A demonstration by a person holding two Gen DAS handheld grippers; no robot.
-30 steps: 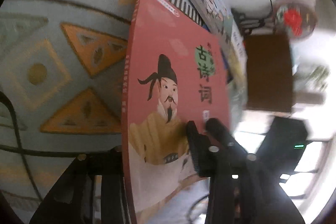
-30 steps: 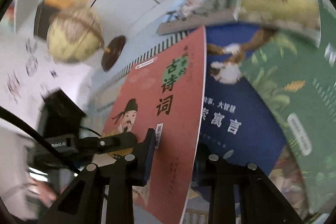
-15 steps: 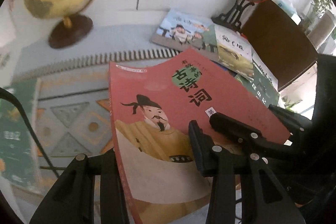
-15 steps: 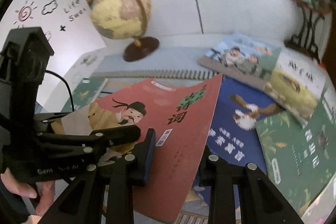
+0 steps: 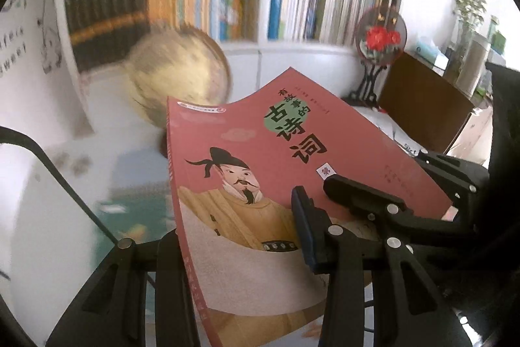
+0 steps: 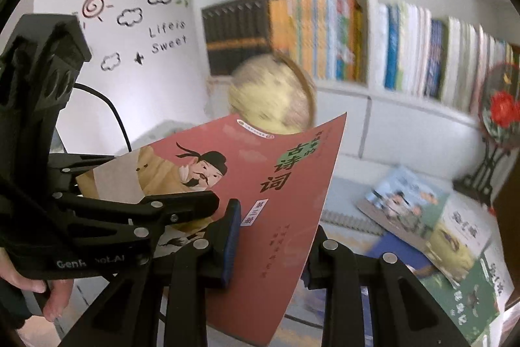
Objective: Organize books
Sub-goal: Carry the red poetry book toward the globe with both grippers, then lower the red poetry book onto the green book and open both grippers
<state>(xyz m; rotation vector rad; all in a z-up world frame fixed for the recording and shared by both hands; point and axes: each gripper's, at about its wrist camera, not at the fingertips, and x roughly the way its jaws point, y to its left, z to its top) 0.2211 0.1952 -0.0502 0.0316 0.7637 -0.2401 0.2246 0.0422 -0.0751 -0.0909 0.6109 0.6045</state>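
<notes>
Globe point(image 5: 182, 77) and shelf books point(image 5: 312, 8) are smeared by blur; spine titles cannot be read. The red book point(image 5: 260, 184) hides the globe's base and most of the surface below it. Its near corner is cut off by the frame edge in the left wrist view.

Left gripper point(image 5: 237, 249) is clamped on the red book's near edge, one finger under the spine side, the blue-padded finger pressed on the cover. Right gripper point(image 6: 273, 249) is clamped on the same book at its right side, pad on the cover, other finger behind the page edge.

The book is held up off the surface, tilted, cover bowed, in front of the white bookshelf point(image 6: 367, 21). Both grippers are angled downward. A hand point(image 6: 35, 291) is partly seen on the left gripper's handle. Loose books point(image 6: 432, 236) lie far right, below.
</notes>
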